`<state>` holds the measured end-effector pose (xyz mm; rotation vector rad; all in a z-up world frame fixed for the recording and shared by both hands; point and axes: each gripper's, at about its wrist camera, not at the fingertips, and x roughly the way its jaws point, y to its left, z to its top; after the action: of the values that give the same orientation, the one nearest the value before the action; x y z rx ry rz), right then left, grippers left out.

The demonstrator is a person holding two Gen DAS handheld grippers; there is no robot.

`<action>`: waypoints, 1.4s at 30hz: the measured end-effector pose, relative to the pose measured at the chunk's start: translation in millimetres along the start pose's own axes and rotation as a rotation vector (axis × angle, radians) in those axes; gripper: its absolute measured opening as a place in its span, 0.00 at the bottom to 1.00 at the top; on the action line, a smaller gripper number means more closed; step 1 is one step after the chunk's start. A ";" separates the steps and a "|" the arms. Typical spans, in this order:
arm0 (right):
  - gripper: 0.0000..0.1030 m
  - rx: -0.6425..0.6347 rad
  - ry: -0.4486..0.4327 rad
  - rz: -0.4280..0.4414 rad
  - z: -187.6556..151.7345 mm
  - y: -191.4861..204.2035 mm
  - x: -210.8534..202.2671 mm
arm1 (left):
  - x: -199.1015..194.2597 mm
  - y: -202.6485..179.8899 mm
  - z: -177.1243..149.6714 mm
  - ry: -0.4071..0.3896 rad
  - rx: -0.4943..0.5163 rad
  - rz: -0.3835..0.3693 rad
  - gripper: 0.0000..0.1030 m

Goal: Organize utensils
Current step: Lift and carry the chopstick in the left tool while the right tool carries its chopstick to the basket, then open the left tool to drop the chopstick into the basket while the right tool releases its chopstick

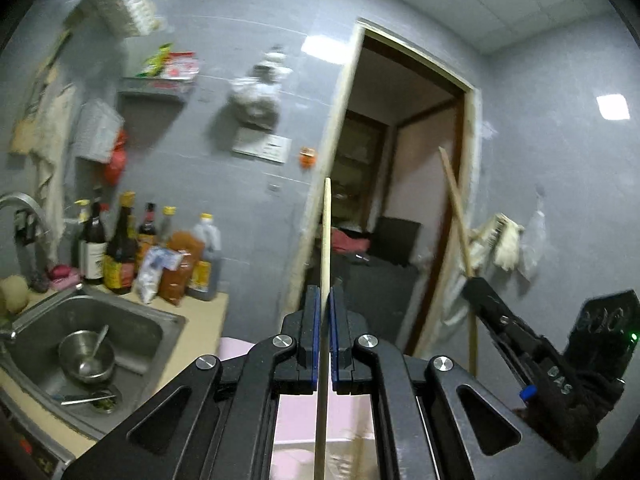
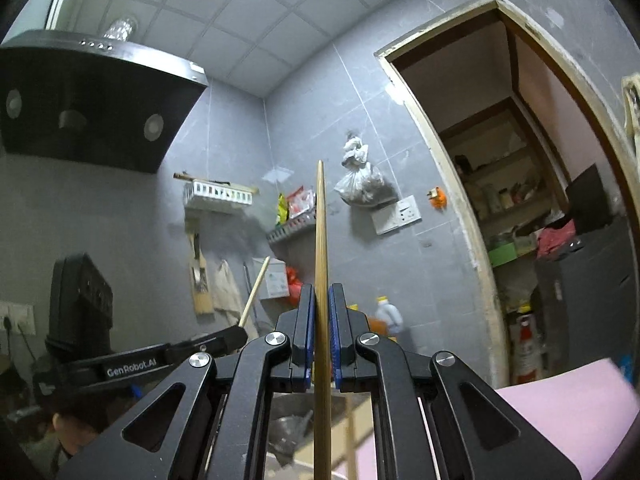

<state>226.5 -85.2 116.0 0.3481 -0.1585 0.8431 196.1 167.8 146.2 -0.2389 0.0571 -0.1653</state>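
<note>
From my left tongs' camera, the sink [image 1: 132, 320] sits at the far left with a steel bowl [image 1: 86, 356] and a spoon [image 1: 96, 350] in it. Behind it, on the counter [image 1: 200, 328], stand dark sauce bottles [image 1: 120, 252]. My left tongs [image 1: 324, 296] are in the middle, pinched tight on a pale chopstick [image 1: 326, 240] that runs up between the blue pads and points at the doorway [image 1: 400, 200]. To the right my right tongs [image 1: 476, 284] show from the side, clamped on a second chopstick [image 1: 456, 200] that leans up and to the left.

From the right camera, the range hood [image 2: 92, 100] hangs at upper left. Below it my left tongs [image 2: 238, 332] reach in from the left, the pale chopstick [image 2: 256, 288] slanting up out of their tip. A white wall rack [image 2: 218, 194] is mounted behind. In the middle my right tongs [image 2: 320, 300] are closed hard on the darker chopstick [image 2: 321, 240], which stands nearly upright in the frame. A plastic bag [image 2: 360, 180] hangs on the tiled wall just right of it, and the doorway [image 2: 520, 180] opens beyond that.
</note>
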 end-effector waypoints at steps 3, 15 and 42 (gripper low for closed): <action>0.05 0.040 0.008 -0.002 -14.7 -2.6 17.1 | 3.7 27.7 -6.3 -0.018 -0.067 0.047 0.02; 0.05 0.086 0.069 -0.028 -51.3 -20.4 36.6 | 7.8 51.6 -39.5 -0.045 -0.124 0.116 0.02; 0.06 -0.138 0.351 -0.032 -79.8 -15.3 16.8 | 2.8 31.4 -79.8 0.118 -0.077 0.157 0.04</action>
<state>249.1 -53.7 42.6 0.0701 0.1150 0.8437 197.8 179.0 61.2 -0.3004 0.1986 -0.0209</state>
